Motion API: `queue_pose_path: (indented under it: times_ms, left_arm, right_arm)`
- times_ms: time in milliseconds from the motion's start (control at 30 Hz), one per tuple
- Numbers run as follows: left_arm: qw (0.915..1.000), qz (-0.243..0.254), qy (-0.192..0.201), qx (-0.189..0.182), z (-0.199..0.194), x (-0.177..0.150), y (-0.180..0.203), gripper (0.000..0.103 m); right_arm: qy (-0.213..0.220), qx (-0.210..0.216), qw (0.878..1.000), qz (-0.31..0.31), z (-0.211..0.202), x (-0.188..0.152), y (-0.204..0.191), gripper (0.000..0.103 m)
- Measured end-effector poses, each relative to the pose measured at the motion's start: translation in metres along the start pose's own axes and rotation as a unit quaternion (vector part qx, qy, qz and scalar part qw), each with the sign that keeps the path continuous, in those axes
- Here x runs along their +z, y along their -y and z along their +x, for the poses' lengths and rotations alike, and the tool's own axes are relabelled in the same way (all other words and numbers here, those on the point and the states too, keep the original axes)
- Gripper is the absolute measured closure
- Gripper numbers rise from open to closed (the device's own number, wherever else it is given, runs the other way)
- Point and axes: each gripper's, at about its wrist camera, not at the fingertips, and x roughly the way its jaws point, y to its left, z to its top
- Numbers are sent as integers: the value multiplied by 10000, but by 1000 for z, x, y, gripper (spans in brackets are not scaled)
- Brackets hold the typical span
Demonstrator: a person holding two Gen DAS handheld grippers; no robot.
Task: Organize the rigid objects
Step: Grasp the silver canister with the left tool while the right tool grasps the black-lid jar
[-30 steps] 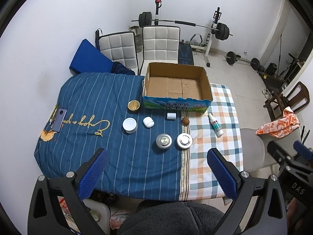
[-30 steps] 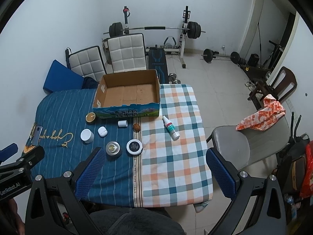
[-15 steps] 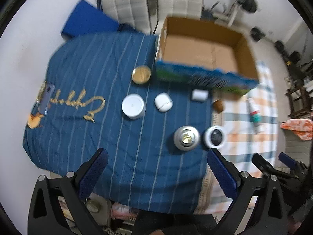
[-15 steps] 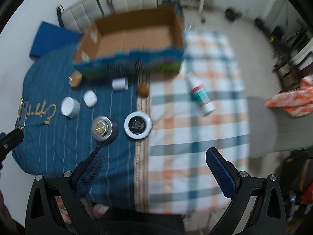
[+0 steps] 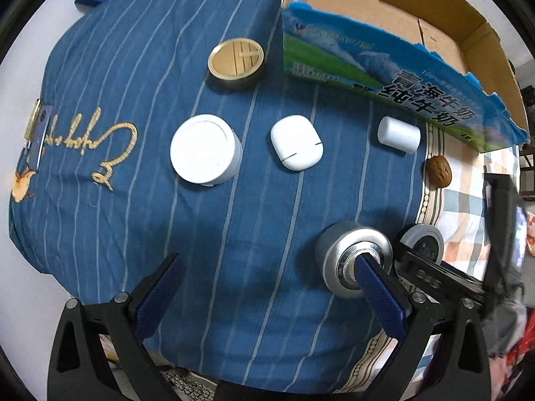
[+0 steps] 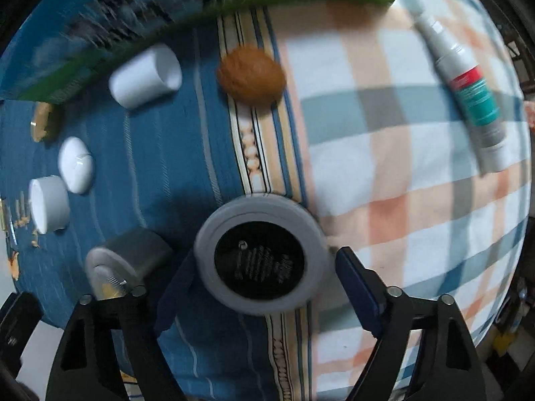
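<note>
Black-topped tin [image 6: 259, 260] sits between the spread right tongs [image 6: 264, 287] (untouched); left tongs [image 5: 267, 287] gape too.

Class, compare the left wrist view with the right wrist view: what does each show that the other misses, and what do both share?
Only the left wrist view shows the open cardboard box's brown inside and the gold lettering on the blue striped cloth.

Only the right wrist view shows the white spray bottle with a teal label lying on the checked cloth.

Both show the brown walnut, the small white cylinder, the white pebble-shaped case and the round silver tin.
</note>
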Motion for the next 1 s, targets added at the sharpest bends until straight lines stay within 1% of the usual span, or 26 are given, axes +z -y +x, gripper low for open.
queue_pose_path:
  times_ms: [33, 100, 200, 267, 333, 400, 500, 533, 567, 600, 633, 667, 700, 733, 800, 867, 967, 1000]
  left_arm:
    - [10000, 21, -19, -19, 1, 0, 2, 0]
    - [9999, 70, -82, -102, 4, 0, 7, 0]
    - [9991, 118, -224, -338, 11, -2, 19, 0]
    - [9985, 203, -320, -398, 20, -3, 30, 0]
    - [9972, 307, -512, -456, 34, -3, 46, 0]
    - [9956, 381, -690, -499, 48, -2, 58, 0]
    - [9938, 514, -878, -447, 69, 3, 75, 1]
    - [9936, 541, -909, -398, 75, 4, 78, 5]
    - [9934, 559, -923, -386, 80, 6, 81, 20]
    - [9930, 556, -962, -396, 85, 7, 84, 33]
    - [9926, 537, -1042, -303, 91, 7, 86, 33]
    - [9927, 509, -1053, -288, 94, 7, 87, 33]
    - [9930, 465, -1049, -285, 97, 7, 87, 33]
    - [9928, 442, -1075, -274, 99, 7, 88, 33]
    - [9922, 429, -1154, -202, 110, 2, 89, 33]
    - [9937, 442, -1025, -98, 109, 0, 94, 34]
    - [9952, 258, -930, -125, 110, -3, 91, 34]
    - [9957, 233, -892, -122, 108, -6, 88, 34]
  right_arm:
    - [-32, -23, 10000, -4, 5, 0, -2, 22]
    - [78, -124, 9998, -94, 7, -2, -5, 24]
    - [-74, -211, 9996, -196, 13, -9, 0, 24]
    - [-118, -334, 9990, -257, 14, -15, 17, 24]
    - [-185, -473, 9984, -255, 17, -19, 31, 24]
    - [-231, -499, 9983, -207, 20, -21, 41, 24]
    - [-310, -468, 9983, -170, 27, -22, 48, 24]
    - [-343, -449, 9982, -193, 30, -23, 47, 24]
    - [-368, -439, 9982, -201, 28, -23, 46, 24]
    - [-381, -437, 9981, -201, 27, -23, 46, 24]
    - [-415, -461, 9978, -221, 14, -21, 46, 24]
    - [-428, -474, 9977, -227, 15, -20, 46, 24]
    - [-417, -490, 9977, -230, 18, -19, 45, 24]
    - [-410, -519, 9975, -245, 30, -17, 40, 24]
    - [-420, -525, 9974, -242, 32, -18, 37, 23]
    - [-433, -540, 9973, -263, 32, -18, 34, 22]
    - [-418, -601, 9970, -238, 40, -17, 27, 25]
    - [-417, -586, 9972, -216, 39, -10, 36, 25]
